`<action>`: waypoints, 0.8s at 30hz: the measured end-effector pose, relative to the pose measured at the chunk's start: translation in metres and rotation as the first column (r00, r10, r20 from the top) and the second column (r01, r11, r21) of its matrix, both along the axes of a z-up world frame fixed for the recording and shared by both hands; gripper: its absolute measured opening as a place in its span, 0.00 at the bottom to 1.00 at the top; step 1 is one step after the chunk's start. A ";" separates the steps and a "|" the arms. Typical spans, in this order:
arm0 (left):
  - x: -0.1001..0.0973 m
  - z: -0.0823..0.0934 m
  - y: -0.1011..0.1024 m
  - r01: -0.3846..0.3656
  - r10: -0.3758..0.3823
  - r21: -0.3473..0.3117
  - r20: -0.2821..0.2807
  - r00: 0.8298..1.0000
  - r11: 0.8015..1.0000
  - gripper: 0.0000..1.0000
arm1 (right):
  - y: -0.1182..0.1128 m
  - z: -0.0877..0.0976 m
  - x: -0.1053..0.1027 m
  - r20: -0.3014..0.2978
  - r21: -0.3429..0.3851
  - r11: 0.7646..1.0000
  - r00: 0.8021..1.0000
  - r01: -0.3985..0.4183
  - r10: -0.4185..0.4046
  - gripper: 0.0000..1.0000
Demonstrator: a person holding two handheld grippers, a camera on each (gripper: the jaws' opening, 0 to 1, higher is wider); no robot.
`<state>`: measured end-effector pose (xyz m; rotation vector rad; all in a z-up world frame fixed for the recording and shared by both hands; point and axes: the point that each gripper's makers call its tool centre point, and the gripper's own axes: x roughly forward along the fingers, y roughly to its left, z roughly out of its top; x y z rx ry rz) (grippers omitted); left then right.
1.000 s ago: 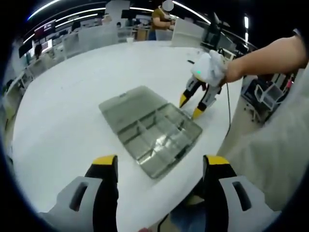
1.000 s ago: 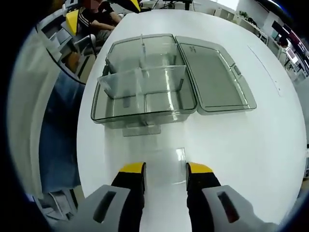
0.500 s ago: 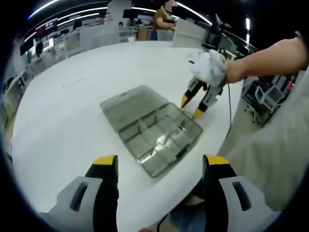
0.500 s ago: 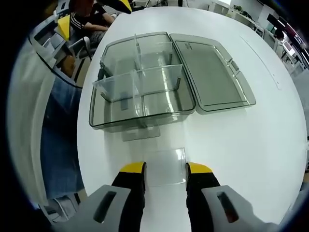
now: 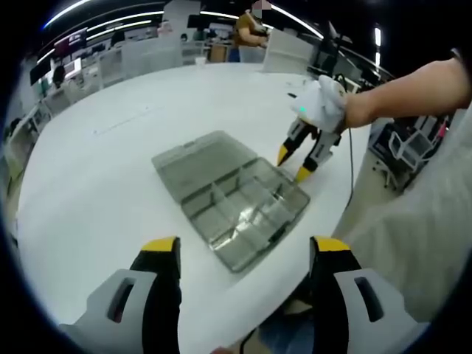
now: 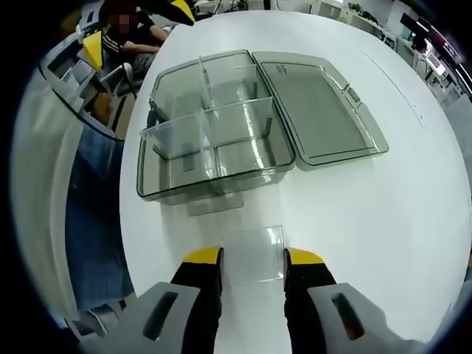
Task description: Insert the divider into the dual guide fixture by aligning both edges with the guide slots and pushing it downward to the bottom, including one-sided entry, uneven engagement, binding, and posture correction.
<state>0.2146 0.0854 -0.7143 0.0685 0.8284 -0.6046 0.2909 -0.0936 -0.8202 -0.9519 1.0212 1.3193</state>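
Observation:
A clear, smoke-tinted compartment box (image 5: pixel 243 203) lies on the white round table, its lid (image 5: pixel 195 158) folded open flat beside it. In the right gripper view the box (image 6: pixel 214 140) holds upright clear partitions, and the lid (image 6: pixel 317 110) lies to its right. My right gripper (image 6: pixel 253 258) is shut on a thin clear divider (image 6: pixel 254 247), which sticks out forward between its jaws, short of the box's near wall. From the left gripper view, that right gripper (image 5: pixel 292 164) hovers by the box's far right corner in a gloved hand. My left gripper (image 5: pixel 245 249) is open, with the box some way beyond its jaws.
A small clear latch tab (image 6: pixel 214 203) juts from the box's near wall. The table edge (image 6: pixel 127 221) runs close on the left, with a seated person (image 6: pixel 122 22) beyond it. A bare forearm (image 5: pixel 413 85) reaches in from the right. Office desks and chairs ring the table.
The right view has drifted a little, so the box sits slightly further left in it. The divider has kept its place between the right jaws. The left gripper has not moved.

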 end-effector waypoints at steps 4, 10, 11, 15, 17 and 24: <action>0.000 0.000 -0.001 0.002 -0.002 0.000 0.000 1.000 1.000 0.69 | -0.001 0.001 0.000 -0.003 0.004 1.000 1.000 0.012 -0.012 0.28; 0.002 0.000 -0.001 0.006 -0.006 -0.001 0.002 1.000 1.000 0.69 | -0.002 0.001 0.000 -0.015 0.011 1.000 1.000 0.027 -0.027 0.28; 0.002 0.000 -0.001 0.006 -0.006 -0.001 0.001 1.000 1.000 0.69 | -0.003 0.002 0.001 -0.015 0.011 0.999 0.999 0.032 -0.031 0.28; 0.004 0.001 -0.001 0.008 -0.008 0.000 0.003 1.000 1.000 0.69 | -0.005 0.001 0.002 -0.018 0.013 0.999 0.999 0.041 -0.041 0.28; 0.004 0.001 -0.001 0.009 -0.009 -0.001 0.005 1.000 1.000 0.69 | -0.007 0.002 0.002 -0.019 0.015 0.999 0.999 0.050 -0.050 0.27; 0.006 0.001 -0.004 0.016 -0.016 -0.004 0.008 1.000 1.000 0.69 | -0.011 0.005 0.003 -0.029 0.028 0.995 0.996 0.091 -0.090 0.27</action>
